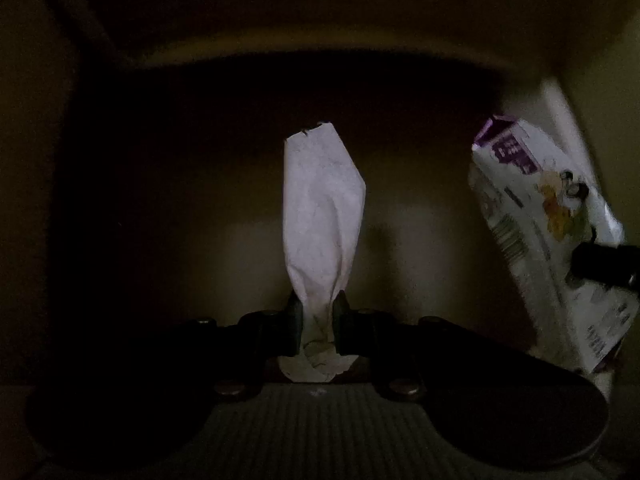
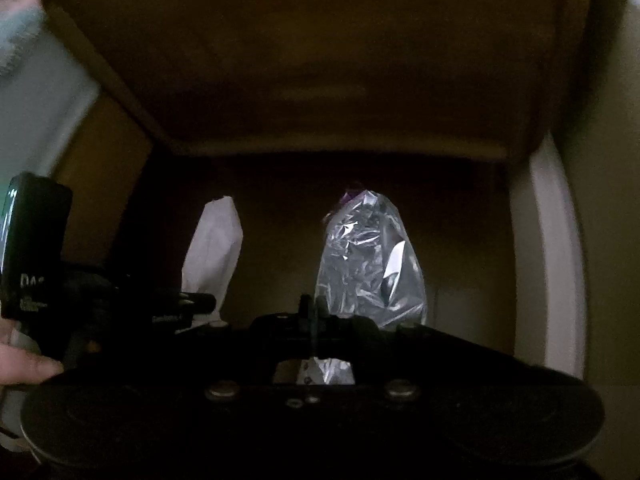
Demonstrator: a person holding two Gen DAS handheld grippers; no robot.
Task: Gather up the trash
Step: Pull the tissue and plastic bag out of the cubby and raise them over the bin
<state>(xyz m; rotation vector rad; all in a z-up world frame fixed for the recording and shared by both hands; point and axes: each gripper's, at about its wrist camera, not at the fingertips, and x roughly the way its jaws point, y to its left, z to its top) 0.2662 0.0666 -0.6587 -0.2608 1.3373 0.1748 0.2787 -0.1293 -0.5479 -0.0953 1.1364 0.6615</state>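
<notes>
My left gripper (image 1: 317, 312) is shut on a crumpled white paper tissue (image 1: 322, 216) that sticks up between its fingers. My right gripper (image 2: 314, 308) is shut on a shiny snack wrapper (image 2: 370, 260). Its silver inside faces the right wrist camera. The wrapper's printed white and purple side shows at the right of the left wrist view (image 1: 548, 232). The tissue (image 2: 214, 248) and the left gripper's black body (image 2: 36, 248) show at the left of the right wrist view. Both grippers are side by side in a dim space.
A dark wooden cabinet-like recess (image 2: 300, 80) lies ahead, with a pale upright edge (image 2: 556, 240) on the right. A hand (image 2: 24, 364) holds the left gripper at the lower left. The scene is very dim.
</notes>
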